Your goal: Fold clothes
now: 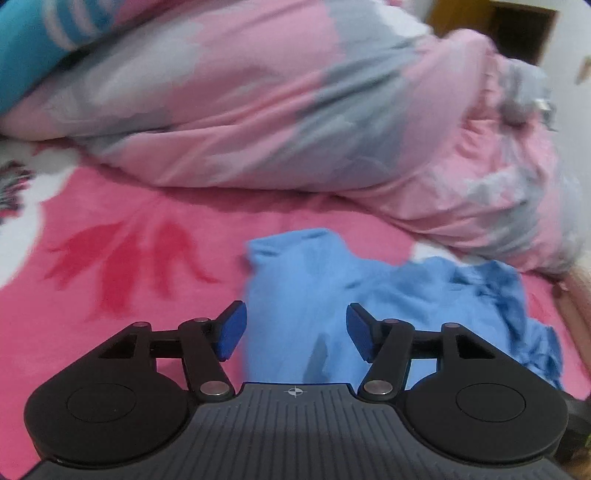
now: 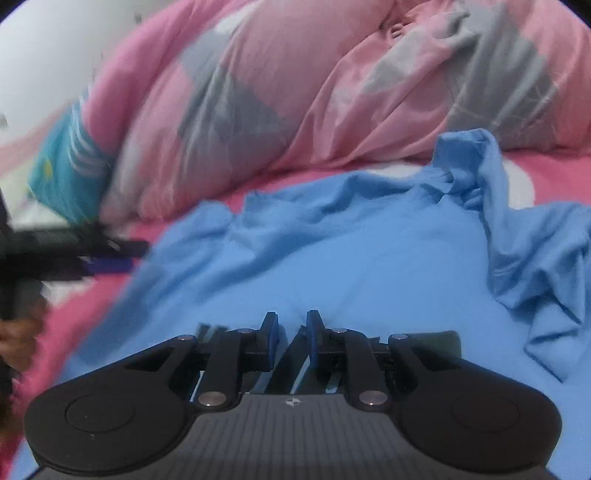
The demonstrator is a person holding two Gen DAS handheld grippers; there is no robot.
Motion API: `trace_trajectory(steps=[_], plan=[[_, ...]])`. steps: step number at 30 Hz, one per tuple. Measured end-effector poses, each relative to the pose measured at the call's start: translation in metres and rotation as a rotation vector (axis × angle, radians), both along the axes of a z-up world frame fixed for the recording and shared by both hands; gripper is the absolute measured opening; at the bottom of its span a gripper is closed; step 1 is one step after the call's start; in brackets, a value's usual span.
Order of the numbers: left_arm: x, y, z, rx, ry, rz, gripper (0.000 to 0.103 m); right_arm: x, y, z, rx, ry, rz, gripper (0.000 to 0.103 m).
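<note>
- A pink bed sheet [image 1: 122, 206] with darker red leaf prints and white patches covers the mattress and carries everything else in both wrist views.
- A bulky pink-and-grey quilt [image 1: 280, 110] lies heaped along the far side of the bed, rumpled at its right end (both views are softened by motion blur).
- A light blue garment [image 2: 369, 254], the piece to be folded, lies spread on the sheet in front of the quilt; in the right wrist view its middle is fairly flat, while its far right part rises in a crumpled peak and its right edge is bunched in folds.
- In the left wrist view the same blue cloth sits right of centre, one flatter flap directly ahead and a wrinkled mass trailing off toward the right edge of the bed.
- A turquoise pillow [image 1: 33, 48] with white stripes is wedged at the far left, partly under the quilt.
- The right gripper [image 2: 291, 338] is low over the garment, its blue-padded fingers nearly together with only a narrow slot between them; whether any cloth is pinched there cannot be told.
- The left gripper [image 1: 295, 330] hovers at the garment's left edge with its fingers [image 1: 231, 330] spread wide, blue cloth visible in the gap and nothing held.
- A dark wooden opening [image 1: 517, 33] shows in the far right corner of the left wrist view.
</note>
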State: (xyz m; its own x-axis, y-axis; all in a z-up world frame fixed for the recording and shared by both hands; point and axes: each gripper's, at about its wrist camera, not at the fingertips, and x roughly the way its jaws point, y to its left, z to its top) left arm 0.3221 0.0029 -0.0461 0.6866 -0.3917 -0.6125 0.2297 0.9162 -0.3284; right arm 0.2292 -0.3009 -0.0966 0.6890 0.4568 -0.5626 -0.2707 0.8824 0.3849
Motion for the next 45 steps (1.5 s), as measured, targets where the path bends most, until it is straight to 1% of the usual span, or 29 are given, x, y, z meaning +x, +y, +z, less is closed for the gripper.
trace_trajectory(steps=[1,3,5,7,9,10,13,15,17,21,22,23,24,25,26,29,31,33,35,36,38,39,42,44,45], plan=[[0.000,-0.008,-0.002,0.012,-0.014,-0.015,0.060,-0.001,-0.006,0.004,0.028,0.006,-0.009,0.018],[0.004,-0.027,-0.003,0.090,-0.064,-0.052,0.060,0.000,-0.014,0.013,0.001,-0.004,-0.031,0.018],[0.010,-0.043,-0.008,0.172,-0.116,-0.065,0.060,0.003,-0.021,0.026,-0.067,-0.043,-0.038,0.018],[0.014,-0.053,-0.017,0.259,-0.170,-0.055,0.060,0.012,-0.030,0.031,-0.121,-0.065,-0.054,0.018],[0.016,-0.050,-0.023,0.273,-0.168,-0.025,0.060,0.027,-0.049,0.028,-0.260,-0.063,-0.113,0.018],[0.017,-0.049,-0.026,0.280,-0.167,-0.010,0.060,0.031,-0.067,0.027,-0.304,-0.057,-0.165,0.018],[0.020,-0.045,-0.035,0.300,-0.163,0.035,0.060,0.044,-0.122,0.022,-0.430,-0.037,-0.329,0.012],[0.022,-0.042,-0.041,0.313,-0.161,0.066,0.060,0.043,-0.146,0.031,-0.401,-0.025,-0.389,0.012],[0.024,-0.035,-0.042,0.295,-0.155,0.103,0.060,0.041,-0.154,0.041,-0.377,-0.026,-0.413,0.012],[0.026,-0.017,-0.040,0.237,-0.142,0.178,0.059,0.045,-0.150,0.054,-0.321,0.005,-0.386,0.016],[0.026,-0.013,-0.040,0.223,-0.139,0.197,0.059,0.050,-0.152,0.056,-0.269,0.027,-0.364,0.022],[0.026,-0.008,-0.039,0.209,-0.136,0.216,0.059,0.052,-0.153,0.058,-0.230,0.071,-0.331,0.033],[0.027,-0.004,-0.039,0.194,-0.133,0.234,0.059,0.054,-0.154,0.060,-0.192,0.117,-0.297,0.039],[0.027,0.001,-0.038,0.180,-0.129,0.253,0.059,0.052,-0.152,0.064,-0.203,0.137,-0.271,0.042],[0.028,0.005,-0.038,0.165,-0.126,0.272,0.059,0.049,-0.149,0.068,-0.219,0.154,-0.245,0.042],[0.029,0.018,-0.036,0.122,-0.116,0.328,0.059,0.031,-0.132,0.086,-0.356,0.094,-0.208,0.043],[0.027,0.026,-0.033,0.092,-0.104,0.350,0.060,0.018,-0.121,0.097,-0.408,0.042,-0.167,0.044],[0.024,0.031,-0.029,0.043,-0.094,0.339,0.060,0.010,-0.110,0.105,-0.409,-0.004,-0.117,0.044],[0.019,0.037,-0.024,-0.039,-0.096,0.316,0.060,0.002,-0.099,0.114,-0.408,-0.050,-0.066,0.044],[0.018,0.039,-0.021,-0.065,-0.102,0.309,0.060,0.003,-0.091,0.117,-0.386,-0.071,-0.032,0.044],[0.018,0.038,-0.017,-0.078,-0.128,0.308,0.061,0.012,-0.069,0.117,-0.348,-0.097,0.036,0.044],[0.020,0.036,-0.015,-0.072,-0.137,0.308,0.061,0.016,-0.058,0.117,-0.329,-0.110,0.071,0.044],[0.034,0.023,-0.018,0.003,-0.143,0.304,0.061,0.047,-0.015,0.104,-0.307,-0.116,0.167,0.044],[0.046,0.015,-0.025,0.073,-0.131,0.294,0.061,0.070,0.014,0.090,-0.325,-0.115,0.211,0.043],[0.049,0.013,-0.029,0.094,-0.122,0.292,0.061,0.082,0.029,0.083,-0.334,-0.115,0.233,0.042]])
